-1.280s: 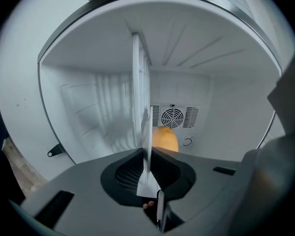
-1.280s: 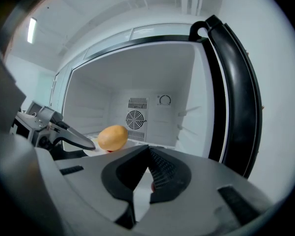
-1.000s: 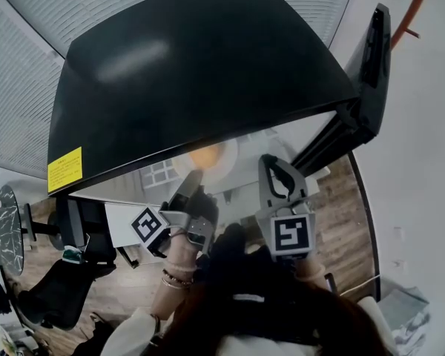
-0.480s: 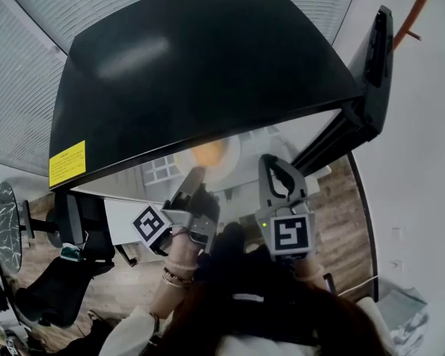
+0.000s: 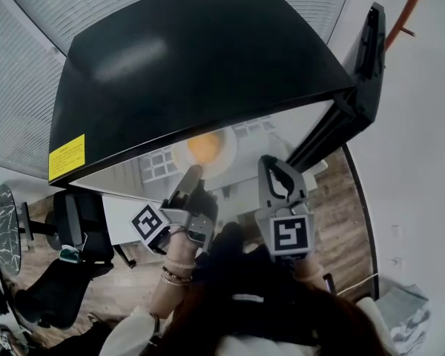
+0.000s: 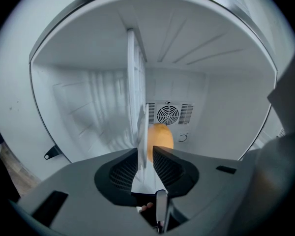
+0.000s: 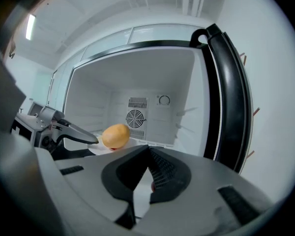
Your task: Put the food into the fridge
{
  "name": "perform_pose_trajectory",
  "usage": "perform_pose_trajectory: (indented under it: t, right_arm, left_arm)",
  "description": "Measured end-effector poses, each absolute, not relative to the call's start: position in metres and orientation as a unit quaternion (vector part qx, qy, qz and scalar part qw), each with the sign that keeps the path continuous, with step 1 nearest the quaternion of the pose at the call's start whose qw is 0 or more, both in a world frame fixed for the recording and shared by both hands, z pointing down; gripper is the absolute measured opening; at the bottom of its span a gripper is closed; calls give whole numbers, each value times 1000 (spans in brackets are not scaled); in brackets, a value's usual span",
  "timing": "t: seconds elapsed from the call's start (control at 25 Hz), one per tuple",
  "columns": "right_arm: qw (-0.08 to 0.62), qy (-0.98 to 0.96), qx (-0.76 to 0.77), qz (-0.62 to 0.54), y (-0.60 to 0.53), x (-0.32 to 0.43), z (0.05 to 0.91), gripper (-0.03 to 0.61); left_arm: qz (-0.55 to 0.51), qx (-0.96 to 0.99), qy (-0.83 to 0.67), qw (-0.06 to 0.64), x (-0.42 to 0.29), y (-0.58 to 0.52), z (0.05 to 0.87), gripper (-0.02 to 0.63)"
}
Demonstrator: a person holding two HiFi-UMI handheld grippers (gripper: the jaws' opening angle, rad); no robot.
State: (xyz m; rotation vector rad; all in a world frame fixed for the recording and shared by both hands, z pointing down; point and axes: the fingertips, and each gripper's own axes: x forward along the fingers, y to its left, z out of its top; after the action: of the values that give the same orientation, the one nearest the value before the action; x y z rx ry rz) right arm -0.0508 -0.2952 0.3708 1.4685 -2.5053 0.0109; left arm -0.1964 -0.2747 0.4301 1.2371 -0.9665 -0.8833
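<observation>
1. The fridge (image 5: 208, 65) is black outside and white inside. Its door (image 5: 363, 58) stands swung out to the right.
2. The left tool (image 5: 190, 176) is clamped shut on the near rim of a white plate (image 5: 230, 154). In the left gripper view the plate (image 6: 136, 107) shows edge-on as a thin white blade pinched between the two jaws.
3. The food (image 5: 205, 147), a rounded yellow-orange piece (what kind I cannot tell), sits at about the middle of the plate, clear of the rim the tool holds.
4. From the right gripper view, the food (image 7: 115, 135) and plate (image 7: 99, 149) are inside the open compartment. They are low and toward its left wall, in front of the round fan grille (image 7: 135, 118) on the back wall.
5. Whether the plate rests on the compartment floor or hangs just above it cannot be told.
6. The right tool (image 5: 273, 162) has its jaws closed tip to tip with nothing between them. It is just right of the plate, near the fridge's front edge, and not touching it.
7. The left tool (image 7: 88, 139) also shows in the right gripper view, reaching in from the left to the plate's rim.
</observation>
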Motion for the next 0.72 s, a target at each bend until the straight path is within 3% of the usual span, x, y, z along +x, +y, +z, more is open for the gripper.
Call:
perform_pose_trajectory:
  t: [0.72]
  right_arm:
    - [104, -871, 479, 4, -265, -43, 371, 0]
  left_arm:
    - [-389, 551, -468, 571, -204, -234, 424, 87]
